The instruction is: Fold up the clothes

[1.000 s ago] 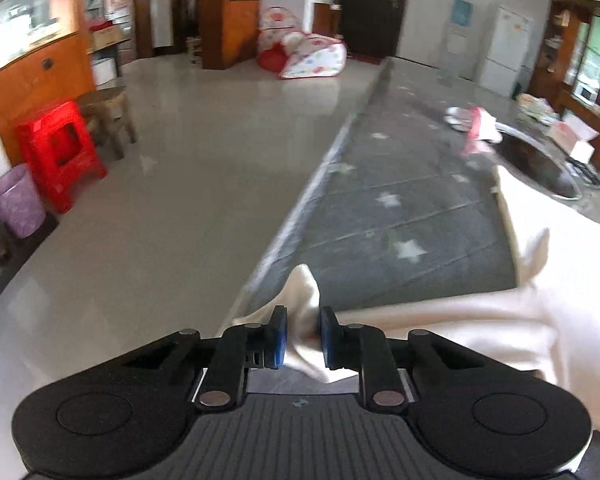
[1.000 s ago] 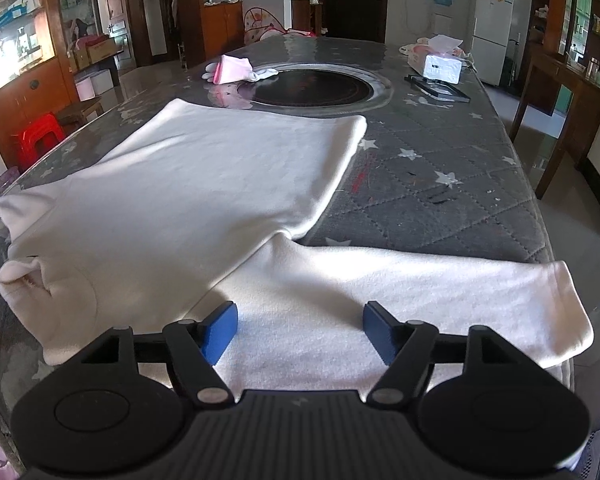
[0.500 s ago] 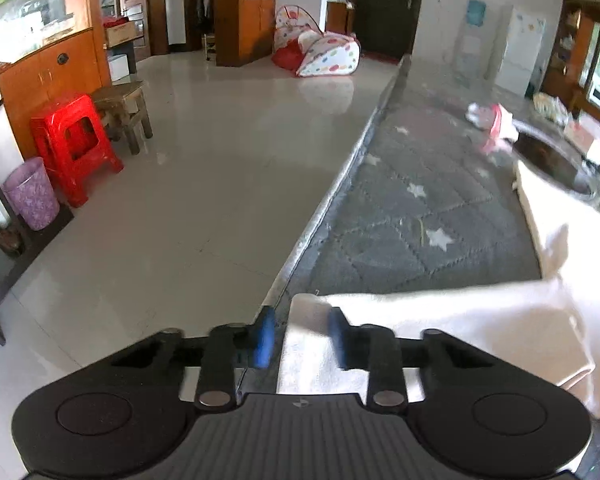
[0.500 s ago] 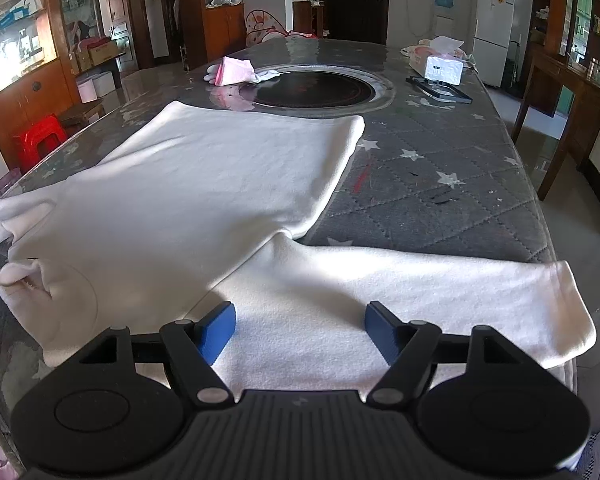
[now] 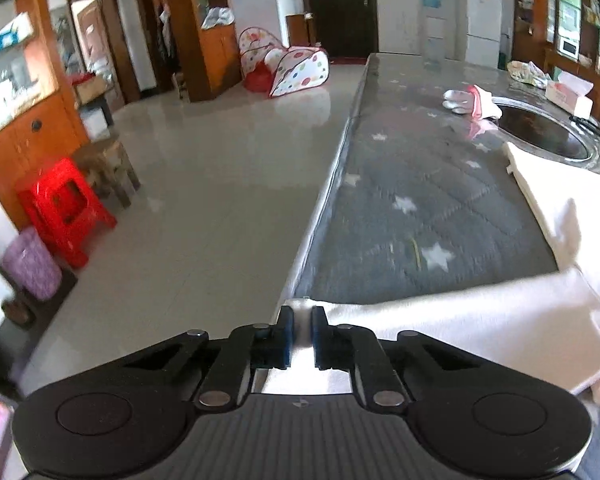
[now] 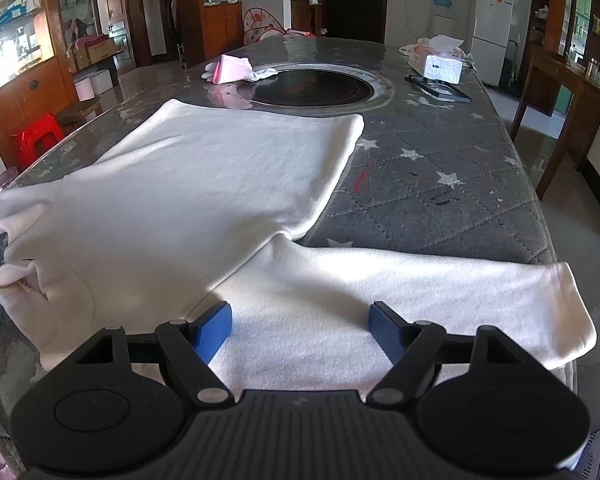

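My left hand-held gripper [image 5: 301,334] had re-pinched the sweater's [image 6: 204,184] left sleeve cuff [image 5: 300,308], now drawn out flat. My right hand-held gripper [image 6: 300,326] hovered spread over the other sleeve [image 6: 420,292]; sweater lay unfolded on the desk [image 6: 440,168].

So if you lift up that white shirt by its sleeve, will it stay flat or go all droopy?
Probably droopy. The white shirt lies limp and creased on the table, and the sleeve end bunches between the left gripper. It looks thickish, so it may feel a bit heavy and drag rather than slide.
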`<state>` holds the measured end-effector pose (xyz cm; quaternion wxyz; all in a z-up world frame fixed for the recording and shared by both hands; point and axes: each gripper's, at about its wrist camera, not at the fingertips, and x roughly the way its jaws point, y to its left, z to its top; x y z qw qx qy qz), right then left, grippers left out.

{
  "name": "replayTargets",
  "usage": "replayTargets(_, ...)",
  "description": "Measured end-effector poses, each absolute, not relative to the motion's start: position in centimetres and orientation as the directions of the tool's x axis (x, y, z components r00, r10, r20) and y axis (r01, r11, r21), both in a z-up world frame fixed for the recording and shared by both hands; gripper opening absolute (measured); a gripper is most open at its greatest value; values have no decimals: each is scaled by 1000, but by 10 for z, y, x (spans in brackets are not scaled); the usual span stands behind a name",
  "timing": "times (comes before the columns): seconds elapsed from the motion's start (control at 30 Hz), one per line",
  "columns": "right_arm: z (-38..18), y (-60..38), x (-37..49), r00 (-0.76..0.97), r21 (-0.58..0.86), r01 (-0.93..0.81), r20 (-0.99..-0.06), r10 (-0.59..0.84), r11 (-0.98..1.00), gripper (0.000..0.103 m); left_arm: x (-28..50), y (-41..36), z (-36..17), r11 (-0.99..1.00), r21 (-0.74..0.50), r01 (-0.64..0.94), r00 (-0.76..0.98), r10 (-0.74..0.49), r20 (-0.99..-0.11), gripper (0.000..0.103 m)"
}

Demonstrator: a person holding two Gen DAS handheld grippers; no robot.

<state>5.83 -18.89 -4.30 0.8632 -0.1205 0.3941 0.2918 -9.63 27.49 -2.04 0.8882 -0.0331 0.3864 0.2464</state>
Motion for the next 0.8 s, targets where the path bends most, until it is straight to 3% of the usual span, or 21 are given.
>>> replayTargets(0.23, -43, -187, 59, 520, 19, -594, -754, 402, 804, 79, -41, 280, -28, 879, 275, -390, 582, 467, -666, 10)
replayTargets(0.4, -44, -186, 61, 520, 14, -592, -757, 396, 806, 81, -30, 282, -34, 867, 312, -388, 566, 492, -662, 11)
replayTargets(0.5, -45, -187, 61, 521, 15, -591, -756, 396, 807, 82, -25, 284, -37, 859, 330, -392, 556, 507, -658, 18)
replayTargets(0.57, -44, -186, 61, 521, 14, -591, -756, 395, 807, 82, -23, 285, -39, 853, 342, -395, 550, 518, -656, 29)
replayTargets(0.8, -44, -186, 60, 523, 11, -590, -757, 392, 808, 82, -27, 268, -8, 890, 231, -392, 634, 443, -634, 33)
